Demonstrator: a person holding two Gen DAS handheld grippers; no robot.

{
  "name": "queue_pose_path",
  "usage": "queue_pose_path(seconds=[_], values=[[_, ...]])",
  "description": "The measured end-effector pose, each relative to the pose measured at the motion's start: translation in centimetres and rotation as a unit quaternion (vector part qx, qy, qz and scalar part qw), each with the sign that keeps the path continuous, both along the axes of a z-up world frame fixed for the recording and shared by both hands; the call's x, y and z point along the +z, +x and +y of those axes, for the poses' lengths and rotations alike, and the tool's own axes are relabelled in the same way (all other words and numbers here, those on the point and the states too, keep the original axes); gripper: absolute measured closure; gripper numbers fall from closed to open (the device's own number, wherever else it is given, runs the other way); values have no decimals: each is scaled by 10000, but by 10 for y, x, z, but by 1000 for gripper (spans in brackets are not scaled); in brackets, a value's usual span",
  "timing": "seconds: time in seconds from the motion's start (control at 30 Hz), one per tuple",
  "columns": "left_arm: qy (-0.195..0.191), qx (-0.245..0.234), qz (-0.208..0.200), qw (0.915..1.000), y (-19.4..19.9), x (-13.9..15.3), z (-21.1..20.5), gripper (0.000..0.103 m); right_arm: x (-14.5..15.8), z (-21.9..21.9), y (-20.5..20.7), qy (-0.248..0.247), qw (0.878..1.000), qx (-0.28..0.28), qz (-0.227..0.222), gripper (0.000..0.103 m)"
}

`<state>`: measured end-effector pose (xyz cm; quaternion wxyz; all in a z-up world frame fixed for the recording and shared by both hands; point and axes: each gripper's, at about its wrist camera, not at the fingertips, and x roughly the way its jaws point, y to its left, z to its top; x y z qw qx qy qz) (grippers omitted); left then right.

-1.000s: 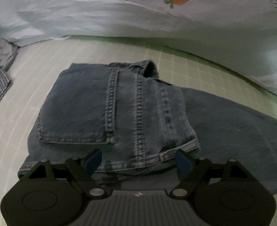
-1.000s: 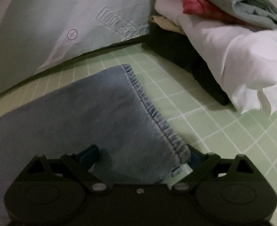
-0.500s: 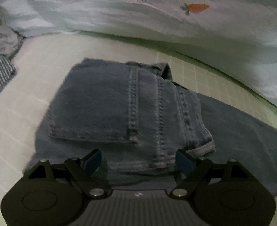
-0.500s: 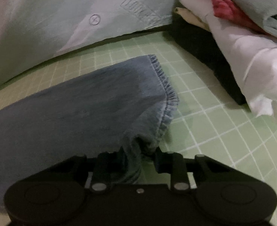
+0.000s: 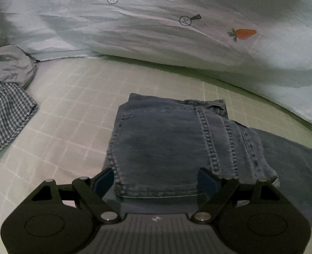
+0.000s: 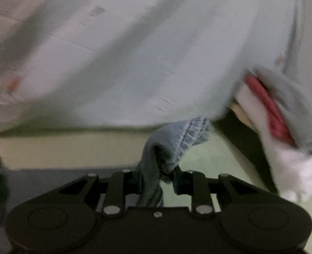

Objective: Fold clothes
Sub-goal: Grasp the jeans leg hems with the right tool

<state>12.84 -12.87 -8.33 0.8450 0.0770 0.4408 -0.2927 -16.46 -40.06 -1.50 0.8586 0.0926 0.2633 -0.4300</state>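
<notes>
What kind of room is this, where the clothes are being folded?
Probably a bedroom, with the folding done on a bed. A pale blue quilt with carrot prints lies bunched behind a green checked sheet, where jeans lie half folded, and more clothes are piled at the side.

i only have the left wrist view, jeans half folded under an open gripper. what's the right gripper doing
Observer: The right gripper is shut on the jeans' leg hem, bunched between its fingers.
Operator: is the hem on the mat
Observer: No, it is lifted clear of the green mat.
Operator: anything close on that side
Observer: A pile of clothes, white and red, sits to its right.
</notes>
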Motion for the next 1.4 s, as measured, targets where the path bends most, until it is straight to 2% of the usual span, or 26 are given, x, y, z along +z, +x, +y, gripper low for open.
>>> queue_pose_path(seconds=[0.1,0.17,0.27,0.4,0.47,0.53,0.7,0.9,1.0,1.1,1.27,1.4], values=[[-23,-119,24,9999,4,-4,7,17,2,33,36,-169,9986,471,-154,77],[-7,-214,38,9998,6,-6,9,17,-7,60,60,-217,9963,822,-98,77],[13,-297,77,9995,8,-10,12,17,-46,99,93,101,9904,1348,283,77],[-13,-330,188,9993,12,-18,12,17,-106,125,113,804,9735,1848,1080,76],[13,-304,174,9994,11,-21,12,16,-111,132,111,612,9717,1947,1193,77],[-7,-264,210,9994,9,-23,13,16,-108,131,111,643,9694,1993,1281,76],[28,-262,235,9994,4,-28,14,13,-104,128,104,878,9716,1899,1107,74],[108,-247,286,9992,5,-32,17,12,-80,127,74,1103,9803,1623,213,73],[138,-208,296,9993,8,-33,18,12,-66,126,58,961,9869,1282,-163,71],[169,-186,330,9991,10,-35,19,11,-62,114,49,960,9915,801,-352,68],[242,-132,398,9988,10,-41,23,10,-72,92,43,1137,9927,135,-376,68],[250,-104,480,9985,12,-44,25,9,-88,72,55,1194,9928,96,-23,67]])
